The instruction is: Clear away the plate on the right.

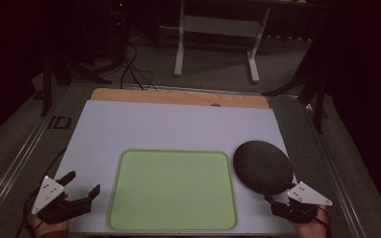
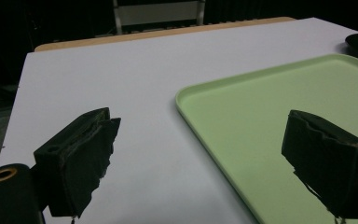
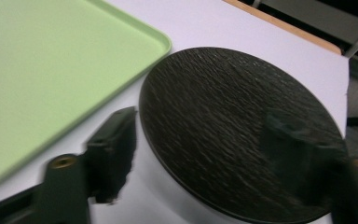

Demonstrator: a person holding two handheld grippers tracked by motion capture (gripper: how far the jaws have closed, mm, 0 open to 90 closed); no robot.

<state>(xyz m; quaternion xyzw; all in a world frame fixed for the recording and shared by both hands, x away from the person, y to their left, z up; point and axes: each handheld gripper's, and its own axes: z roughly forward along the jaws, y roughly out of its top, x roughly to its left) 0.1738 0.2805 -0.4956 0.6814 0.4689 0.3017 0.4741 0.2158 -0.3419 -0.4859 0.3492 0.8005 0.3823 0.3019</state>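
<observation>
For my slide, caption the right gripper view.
Right gripper straddling the dark plate's near rim beside a green tray.

- Dim recording room, lab-like rather than a home; black all round the edges of the high view, light falling only on the work table (image 1: pixel 178 124).
- Table: wooden top under a plain white sheet, with metal rails running along both sides.
- Grey carpet floor (image 1: pixel 218 64) beyond the table.
- Loose black cables (image 1: pixel 134 69) trail across the carpet at the back left; a small red light glows in the dark above them.
- White-legged desk frame (image 1: pixel 218 29) stands bare behind the table.
- Dark stand legs splay out at both far corners, the kind that carry cameras or lamps; what they carry cannot be seen.
</observation>
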